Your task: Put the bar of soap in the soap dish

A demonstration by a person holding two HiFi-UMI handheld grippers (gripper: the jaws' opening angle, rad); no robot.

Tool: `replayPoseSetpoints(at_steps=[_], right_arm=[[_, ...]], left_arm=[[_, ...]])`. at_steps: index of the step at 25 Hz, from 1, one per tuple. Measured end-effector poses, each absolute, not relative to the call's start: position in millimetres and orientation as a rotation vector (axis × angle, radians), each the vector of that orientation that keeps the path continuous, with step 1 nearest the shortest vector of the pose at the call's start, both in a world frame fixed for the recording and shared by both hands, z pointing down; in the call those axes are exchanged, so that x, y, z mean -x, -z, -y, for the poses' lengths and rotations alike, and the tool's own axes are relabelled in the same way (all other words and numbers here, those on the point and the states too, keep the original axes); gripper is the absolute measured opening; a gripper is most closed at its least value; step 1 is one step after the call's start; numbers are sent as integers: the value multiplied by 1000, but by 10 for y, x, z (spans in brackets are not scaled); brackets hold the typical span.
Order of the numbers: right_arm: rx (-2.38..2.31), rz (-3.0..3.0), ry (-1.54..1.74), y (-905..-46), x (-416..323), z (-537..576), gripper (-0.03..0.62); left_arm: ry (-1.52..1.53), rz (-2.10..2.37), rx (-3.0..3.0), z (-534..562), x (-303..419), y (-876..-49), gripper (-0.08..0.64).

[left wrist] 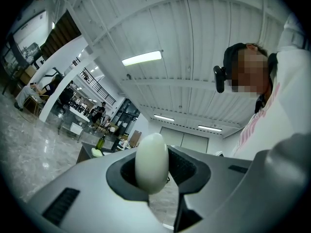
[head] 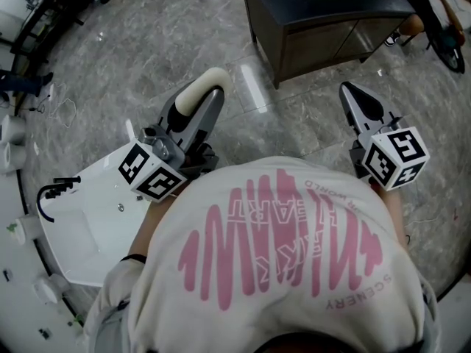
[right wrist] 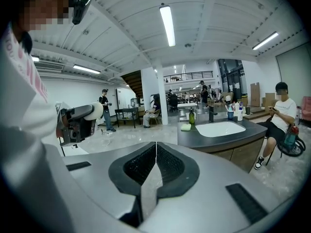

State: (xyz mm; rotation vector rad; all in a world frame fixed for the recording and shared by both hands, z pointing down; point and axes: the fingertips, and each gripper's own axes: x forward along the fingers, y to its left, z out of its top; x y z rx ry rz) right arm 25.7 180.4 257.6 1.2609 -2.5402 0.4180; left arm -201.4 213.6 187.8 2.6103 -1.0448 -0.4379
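Soap (left wrist: 151, 163) is clamped between the fingers of the left gripper (head: 208, 93), its lower end hidden; right gripper (right wrist: 155, 149) fingers are together, empty.

A large open indoor hall, more showroom or studio than home: polished marble-look floor (head: 147, 43), white ribbed ceiling (right wrist: 218, 23) with strip lights (right wrist: 167, 25), a railed mezzanine (right wrist: 187, 75). Ahead of the right gripper (right wrist: 156, 143) stands a dark vanity worktop (right wrist: 189, 137) with a white basin (right wrist: 218, 128); a seated person (right wrist: 282, 111) is beside it.

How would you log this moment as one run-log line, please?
left tongs: shut on bar of soap | right tongs: shut, empty | stage: not yet at dark counter
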Motion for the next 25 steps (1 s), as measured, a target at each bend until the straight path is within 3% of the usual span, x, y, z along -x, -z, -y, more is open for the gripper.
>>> replayPoseSetpoints(at_steps=[20,25], right_arm=[[-1186,2532,-470,-2875,-650,-941,18],[-1144,2558,-433,-2593,-665,-804,18]], left_arm=[[416,1087,-2561,-1299,1550,-2121,114],[416,1121,-2559,-1291,1501,-1893,114]])
